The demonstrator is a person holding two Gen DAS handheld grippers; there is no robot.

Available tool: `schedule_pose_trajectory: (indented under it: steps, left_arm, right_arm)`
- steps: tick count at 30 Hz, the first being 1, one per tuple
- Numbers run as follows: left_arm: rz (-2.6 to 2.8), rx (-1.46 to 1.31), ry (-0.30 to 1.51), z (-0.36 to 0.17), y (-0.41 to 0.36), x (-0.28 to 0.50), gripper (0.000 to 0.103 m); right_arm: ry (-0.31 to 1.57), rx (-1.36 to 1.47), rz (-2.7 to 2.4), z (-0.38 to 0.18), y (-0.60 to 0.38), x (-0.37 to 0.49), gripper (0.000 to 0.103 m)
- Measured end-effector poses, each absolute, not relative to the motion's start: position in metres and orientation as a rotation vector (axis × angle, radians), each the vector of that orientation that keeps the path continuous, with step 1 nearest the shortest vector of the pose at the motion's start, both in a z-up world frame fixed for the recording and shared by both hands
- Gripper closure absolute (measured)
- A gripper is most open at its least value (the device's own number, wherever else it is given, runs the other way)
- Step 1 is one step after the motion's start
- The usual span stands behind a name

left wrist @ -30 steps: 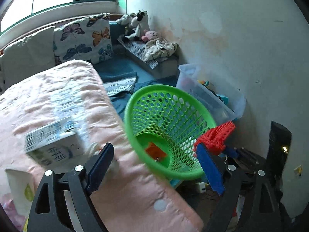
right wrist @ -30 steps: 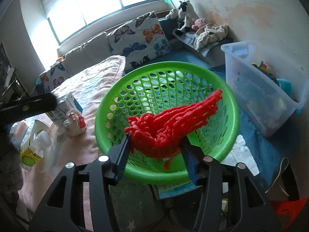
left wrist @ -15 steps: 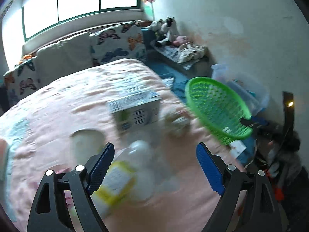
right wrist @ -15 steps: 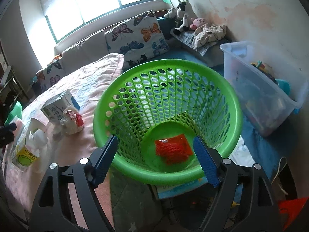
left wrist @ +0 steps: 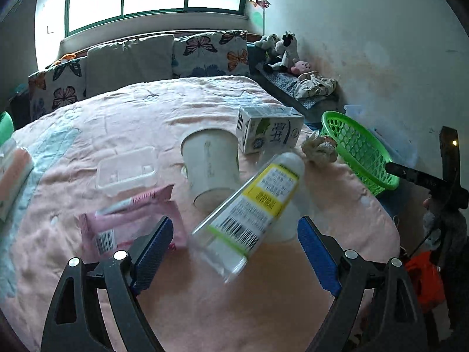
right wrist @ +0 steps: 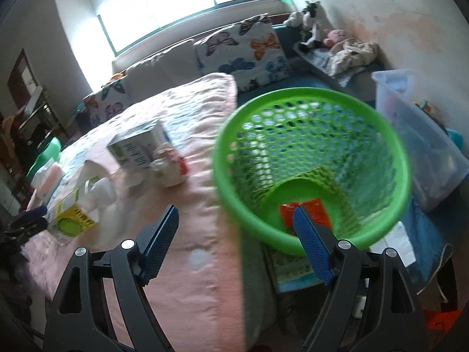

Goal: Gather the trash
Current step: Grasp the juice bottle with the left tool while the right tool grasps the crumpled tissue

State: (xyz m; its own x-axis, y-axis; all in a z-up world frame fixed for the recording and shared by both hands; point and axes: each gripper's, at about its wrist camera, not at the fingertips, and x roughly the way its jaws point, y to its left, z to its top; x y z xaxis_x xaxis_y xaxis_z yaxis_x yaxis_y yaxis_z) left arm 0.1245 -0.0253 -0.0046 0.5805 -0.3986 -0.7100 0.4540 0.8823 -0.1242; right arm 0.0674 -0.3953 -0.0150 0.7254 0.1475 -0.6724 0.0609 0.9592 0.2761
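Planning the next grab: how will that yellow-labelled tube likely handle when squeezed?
The tube looks like soft plastic, so probably squashy. Its flat crimped end should keep it from rolling. It looks light.

Red mesh (right wrist: pixel 304 214) now out of right gripper (right wrist: pixel 234 234), down in green basket (right wrist: pixel 310 96).

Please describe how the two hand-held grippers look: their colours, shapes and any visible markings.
The left hand-held gripper and the right hand-held gripper look alike. Each has two black angular arms with triangular cut-outs and round silver bolt heads. The fingers carry long, ridged blue pads. No cables, printed markings or sleeves show on them.
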Motion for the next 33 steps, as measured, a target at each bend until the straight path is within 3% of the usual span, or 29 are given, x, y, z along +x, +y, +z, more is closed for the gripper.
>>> schedule_pose_trajectory:
  steps: [8,16,21,33]
  left_arm:
    - [-0.544,0.12,0.788,-0.027,-0.023,0.127,0.02]
    - [-0.602,0.117,0.772,-0.038,-0.025,0.135,0.04]
    - [-0.616,0.117,0.752,-0.037,-0.027,0.129,0.042]
    - [-0.59,0.073,0.72,0.009,-0.034,0.129,0.049]
  right_arm:
    - [0.787,0.238,0.106,-0.013,-0.358,0.08,0.023]
    - [0.805,0.206,0.127,-0.014,-0.338,0.096,0.023]
    - [0.806,0.206,0.167,-0.014,-0.328,0.116,0.023]
    - [0.852,0.227,0.171,-0.041,-0.323,0.176,0.039]
